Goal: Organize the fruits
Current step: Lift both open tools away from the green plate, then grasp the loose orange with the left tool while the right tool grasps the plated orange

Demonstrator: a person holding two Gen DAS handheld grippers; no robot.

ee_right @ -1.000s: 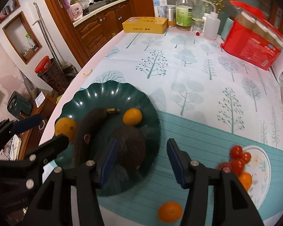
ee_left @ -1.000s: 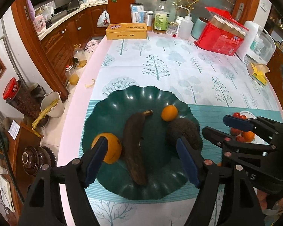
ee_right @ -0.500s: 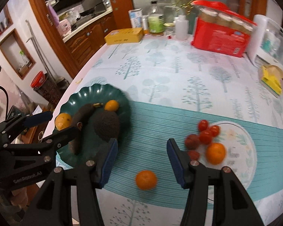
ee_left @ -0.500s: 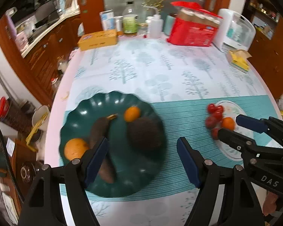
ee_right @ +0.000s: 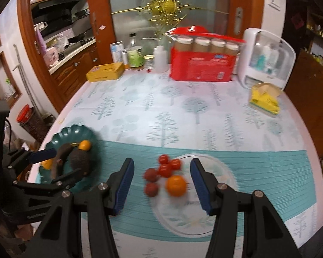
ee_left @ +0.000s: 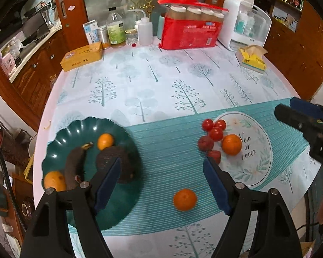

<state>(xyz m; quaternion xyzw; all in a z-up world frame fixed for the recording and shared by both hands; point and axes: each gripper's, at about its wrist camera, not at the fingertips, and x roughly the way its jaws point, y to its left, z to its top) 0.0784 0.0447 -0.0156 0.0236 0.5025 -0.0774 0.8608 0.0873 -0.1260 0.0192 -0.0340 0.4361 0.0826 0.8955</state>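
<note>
The tabletop (ee_left: 161,81) is covered by a pale cloth printed with trees and crossed by a teal striped band. At the near left a dark green scalloped plate (ee_left: 60,133) is seen, on which a blackened banana (ee_left: 73,167), a dark rough-skinned avocado (ee_left: 109,157), a small orange (ee_left: 105,141) on the far side and a larger orange (ee_left: 53,180) at the near left rim are laid. To the right a white round mat (ee_left: 258,163) with a floral border is set, bearing an orange (ee_left: 231,144). Glossy red cherry tomatoes (ee_left: 215,133) and duller dark-red fruits (ee_left: 205,143) are clustered at and just beside its left edge. A lone mandarin (ee_left: 184,199) is found on the teal band between plate and mat, near the front.

The left gripper (ee_left: 161,185) is held above the band with its jaws wide apart and nothing between them. The right gripper (ee_right: 161,182) is held over the tomato cluster, its jaws likewise wide and empty; this view is somewhat blurred.
</note>
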